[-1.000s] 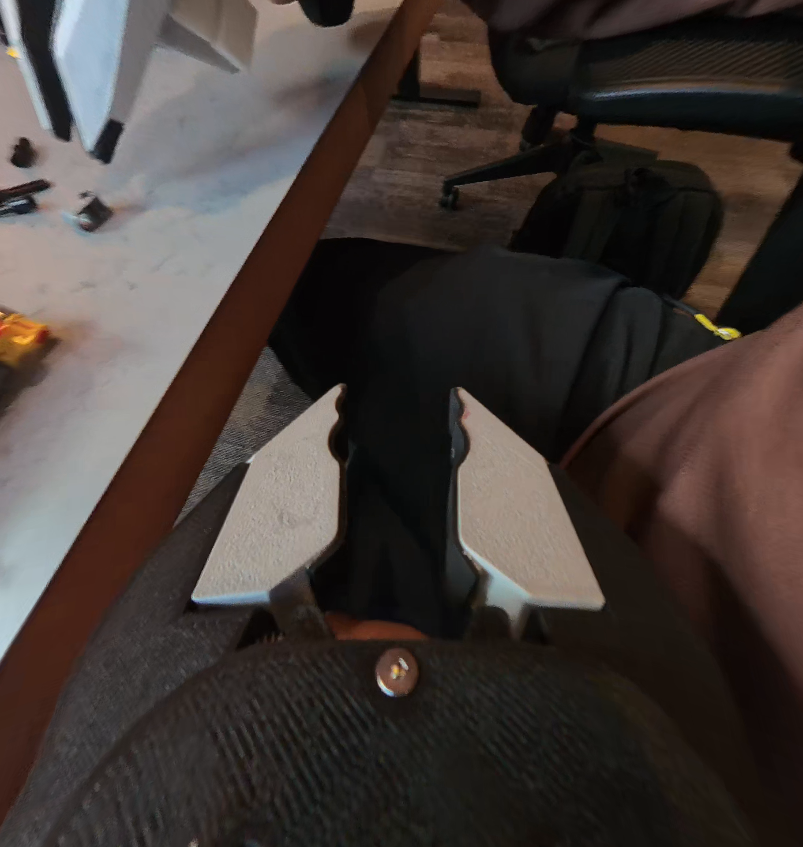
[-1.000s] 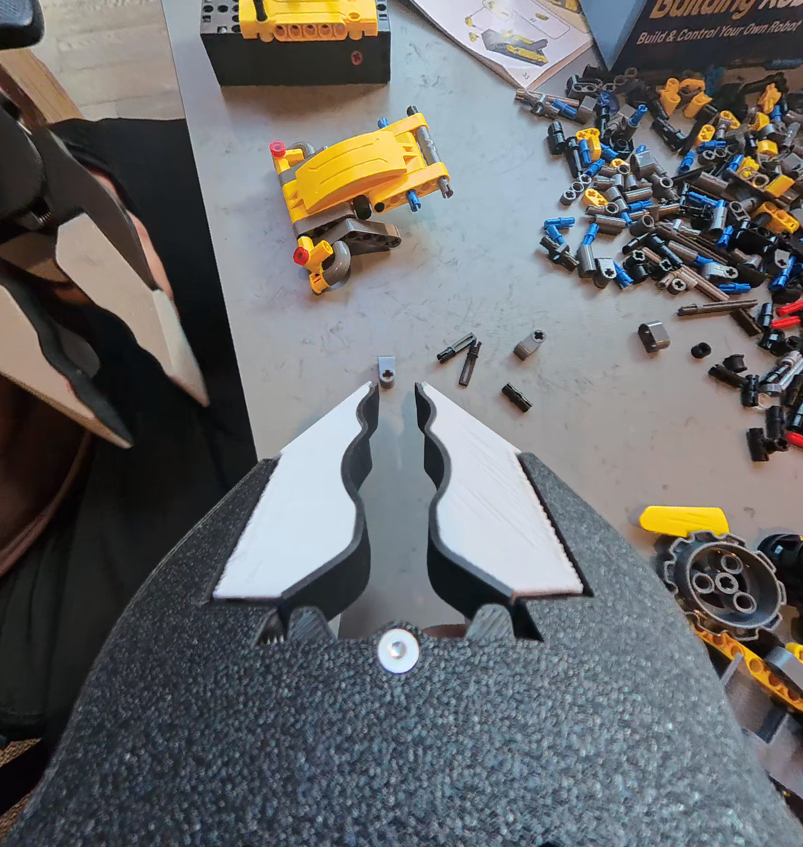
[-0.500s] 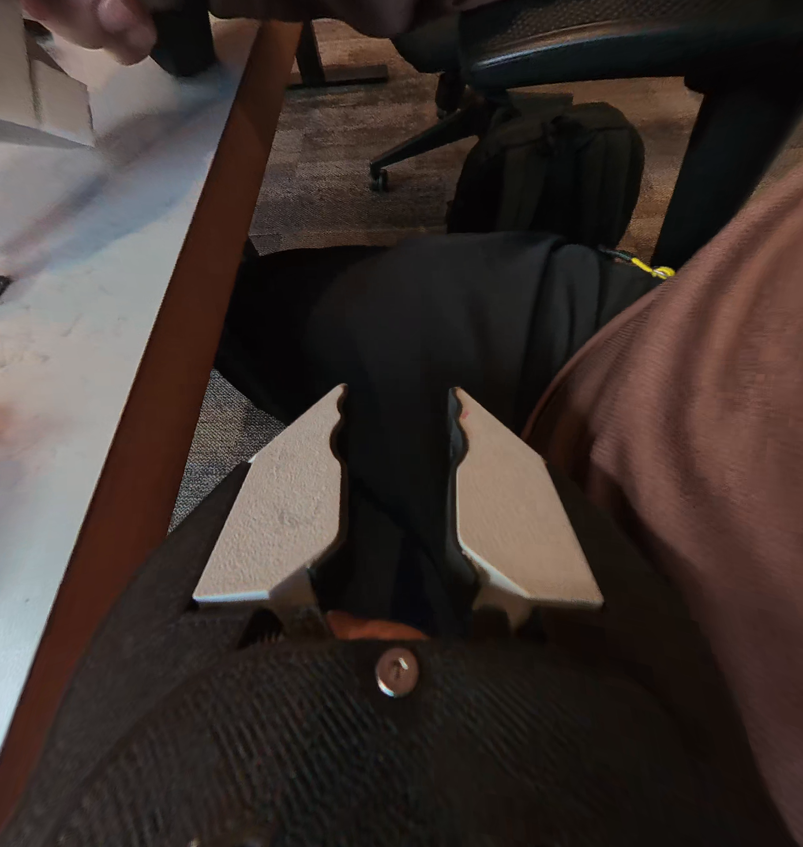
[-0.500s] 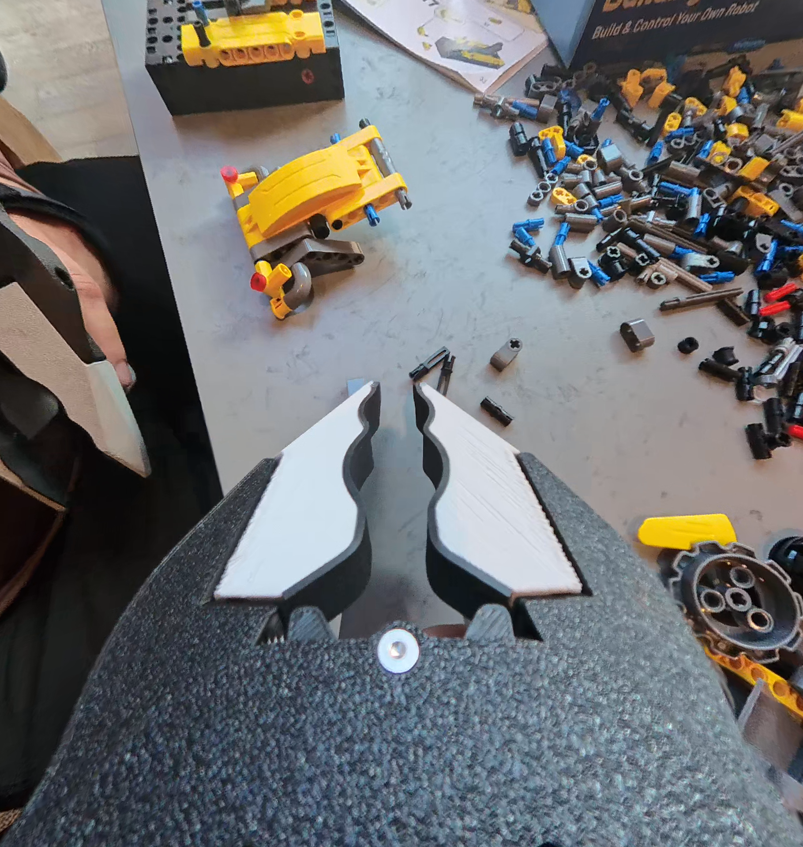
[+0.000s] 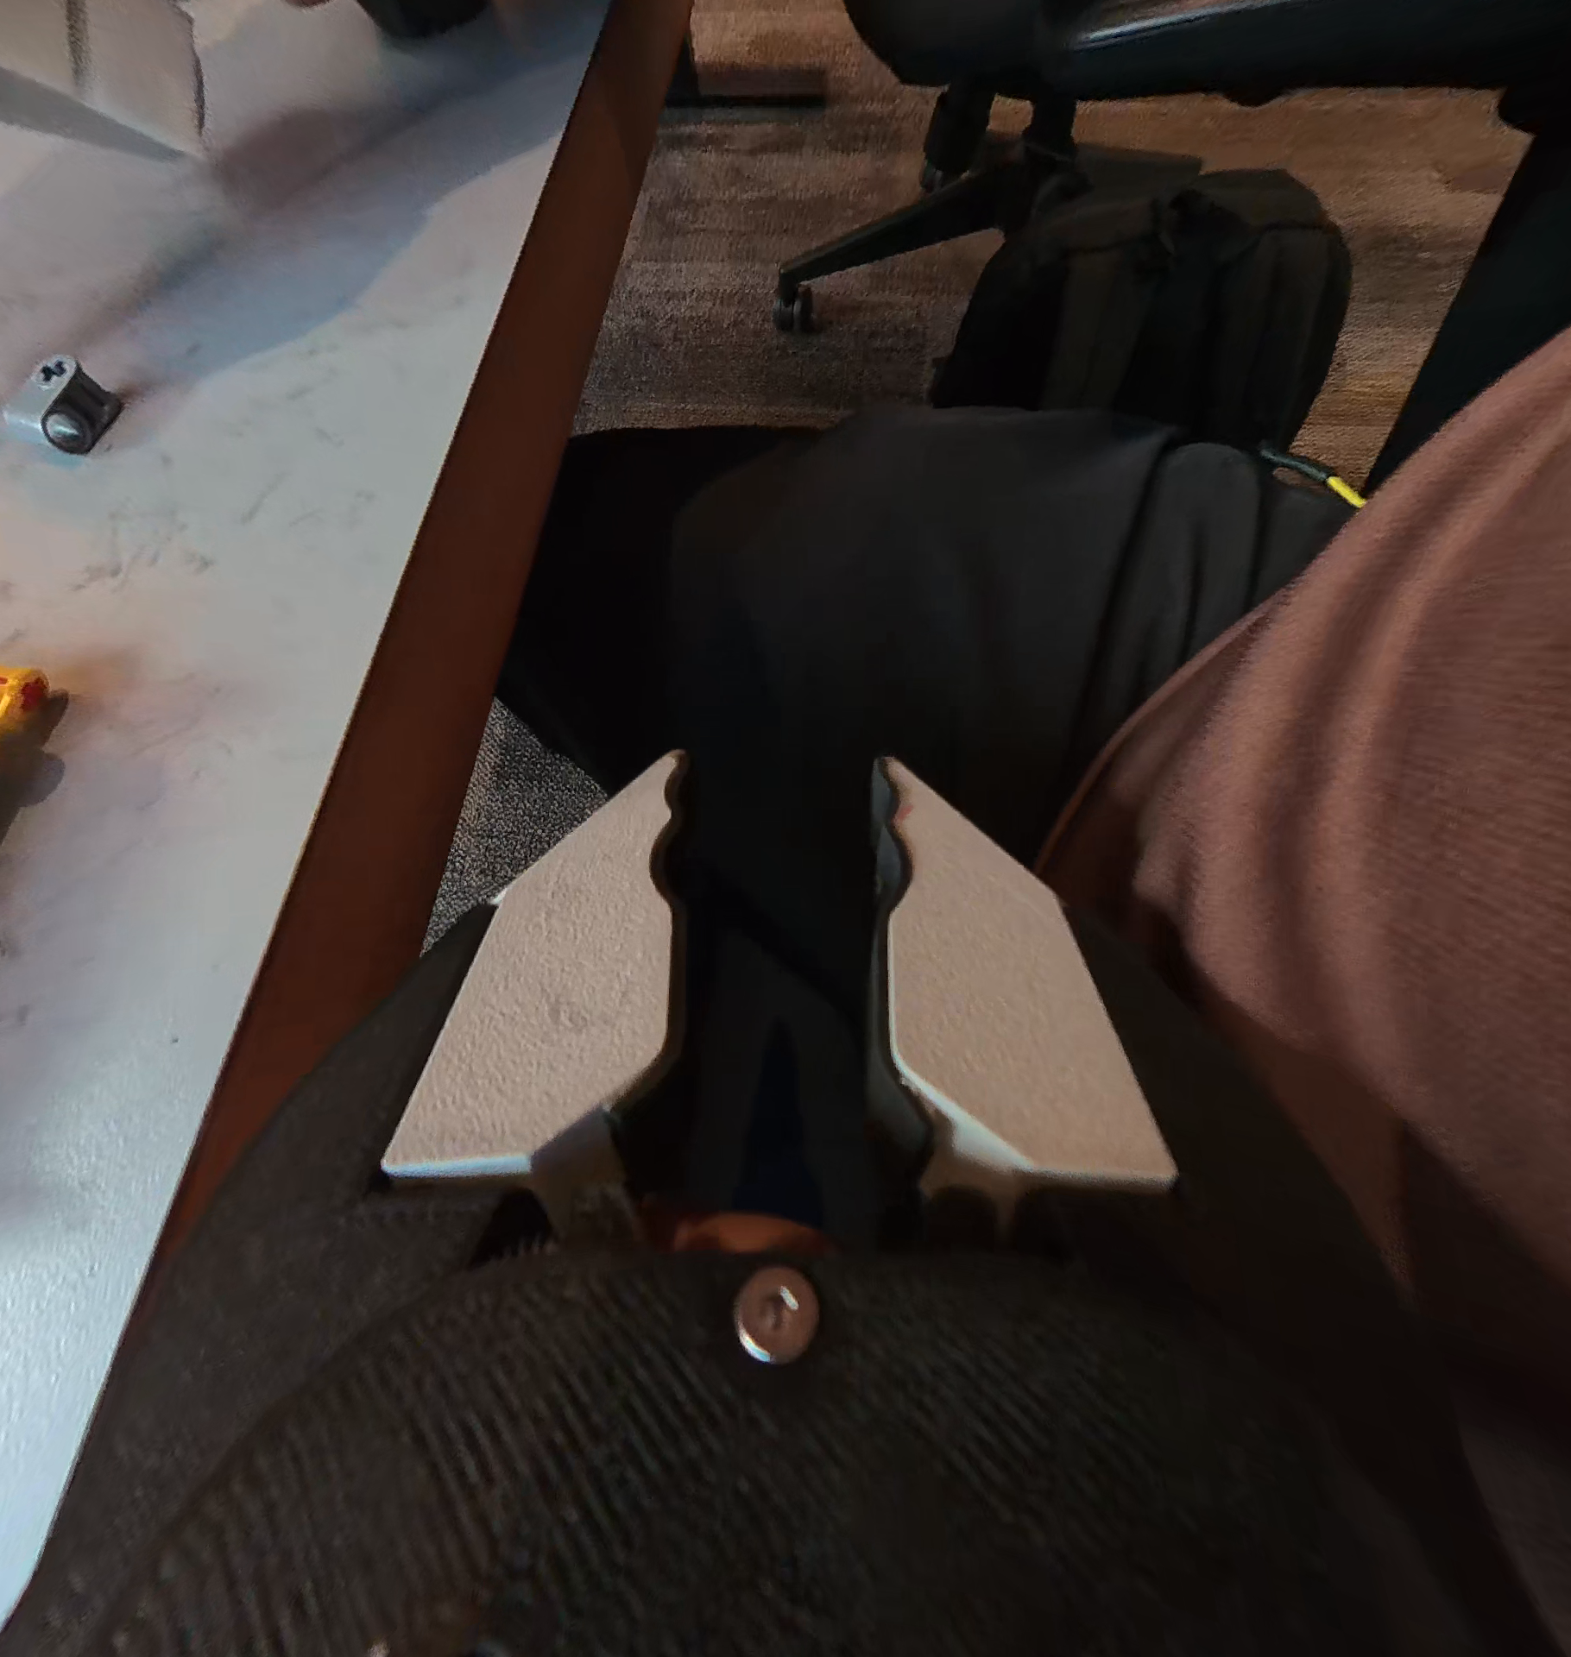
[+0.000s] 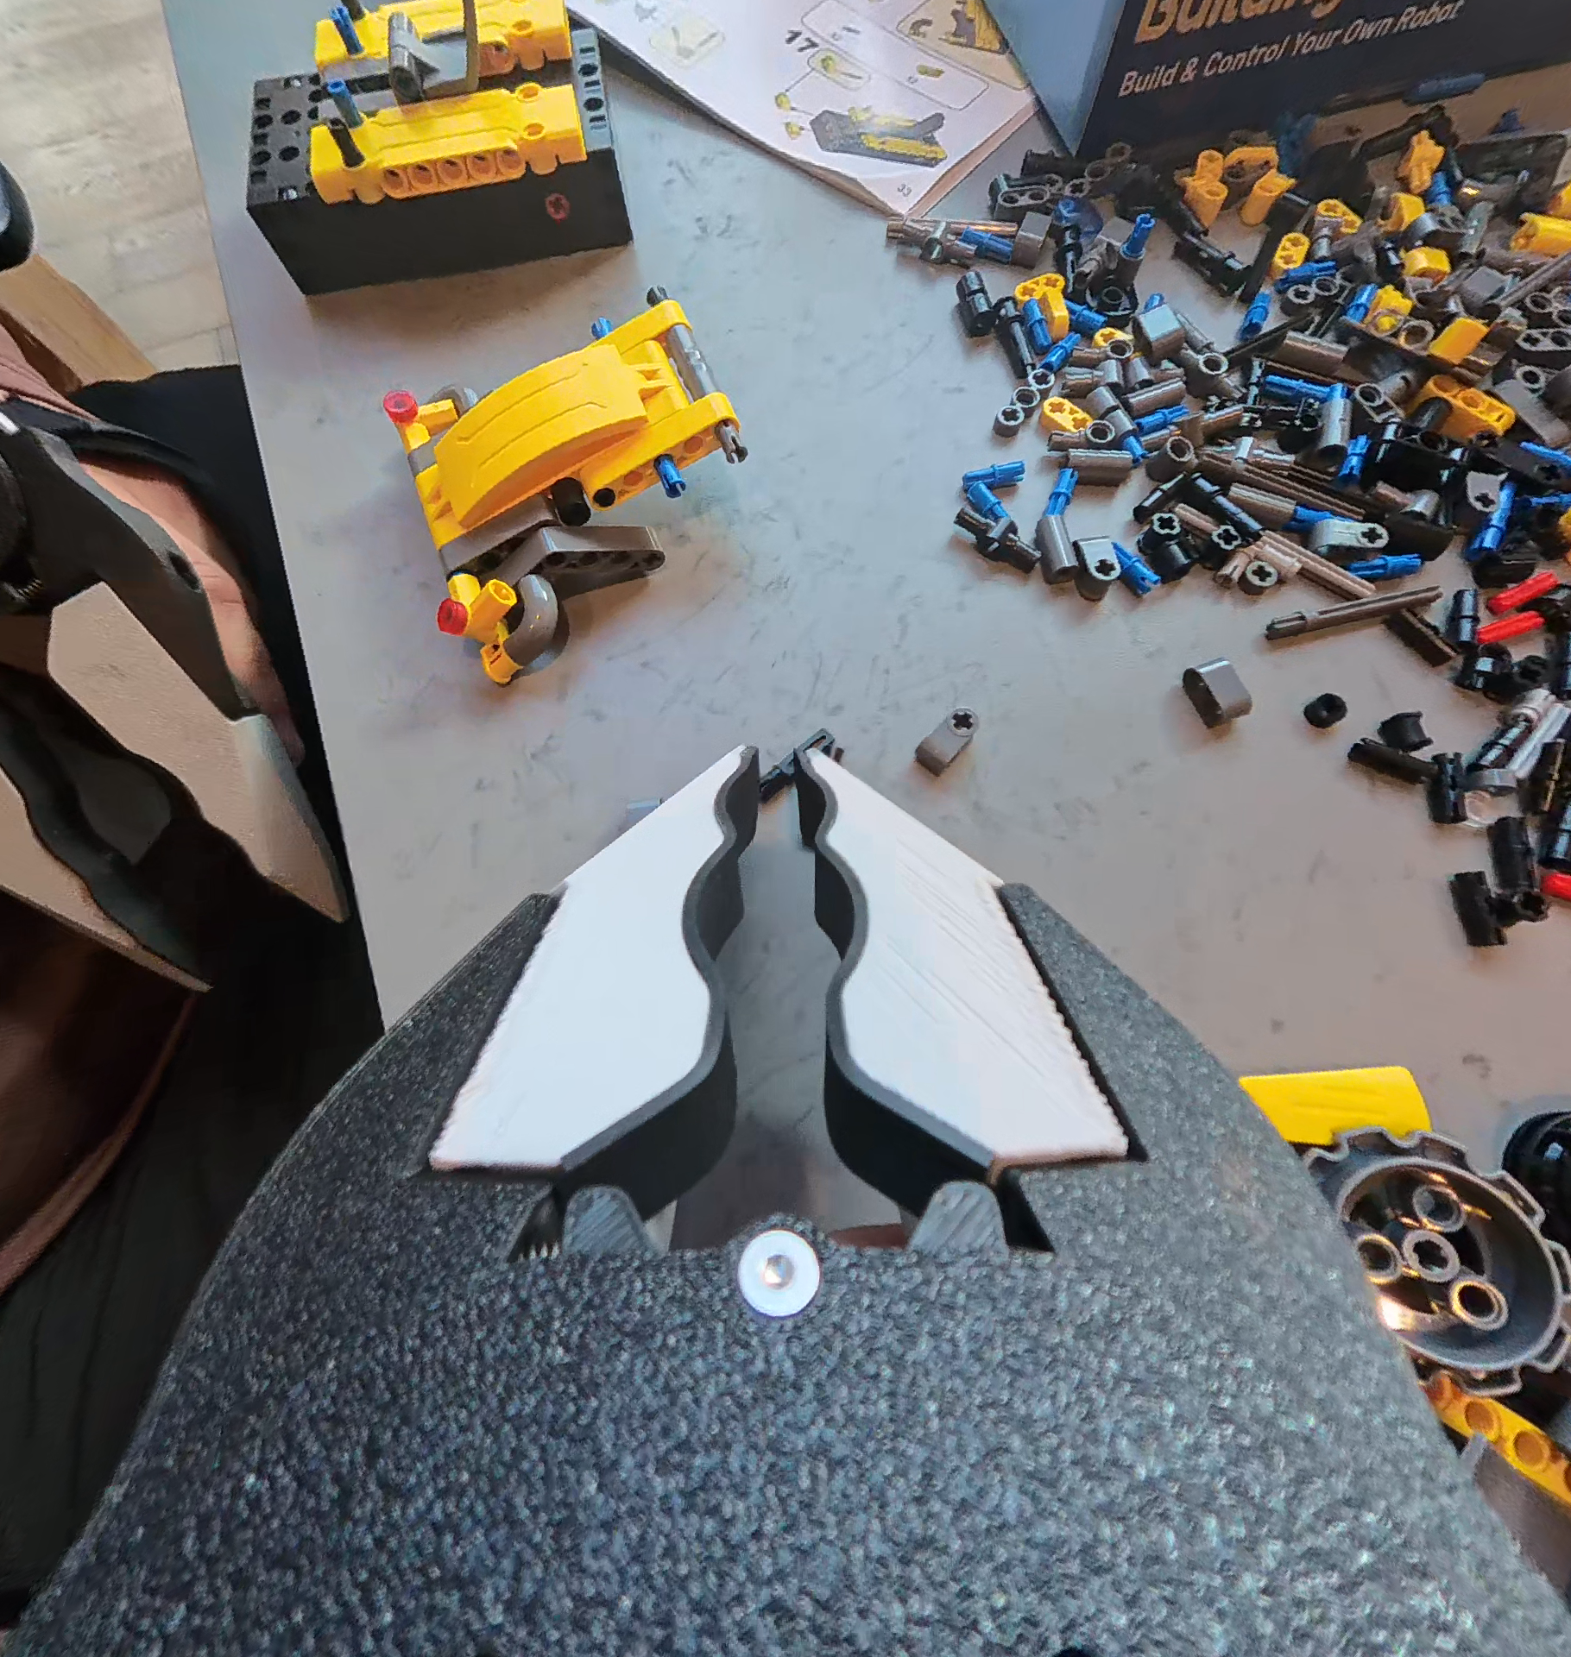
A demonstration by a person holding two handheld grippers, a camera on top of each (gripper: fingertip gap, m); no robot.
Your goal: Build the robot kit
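while the left gripper (image 5: 777, 771) hangs off the table's edge above the person's dark-trousered lap (image 5: 898, 583), its fingers stand well apart with nothing between them; the brown edge of the grey table (image 5: 226, 628) runs past it at nine to eleven o'clock, and a small grey connector (image 5: 63, 403) lies on the tabletop far out at ten o'clock. a black backpack (image 5: 1150, 305) and an office chair base (image 5: 898, 224) sit on the carpet at one o'clock.

the right gripper (image 6: 777, 762) is over the table, tips nearly together, with only a narrow slit between them. two small black pins (image 6: 800, 758) lie right at that slit, at twelve o'clock; they look to lie across the fingers, slanting toward one o'clock. whether the tips already pinch one i cannot tell, since the tips hide most of them. a grey axle connector (image 6: 948, 740) lies just beside at one o'clock, apart from the tips. the yellow partly built assembly (image 6: 558, 475) sits at eleven o'clock, well apart, with a black battery box topped by yellow beams (image 6: 441, 152) beyond it. the loose pile of bricks (image 6: 1302, 403) spreads from one to three o'clock, and a black toothed wheel (image 6: 1446, 1255) lies at four o'clock. the right gripper is by far the nearer to the pins.
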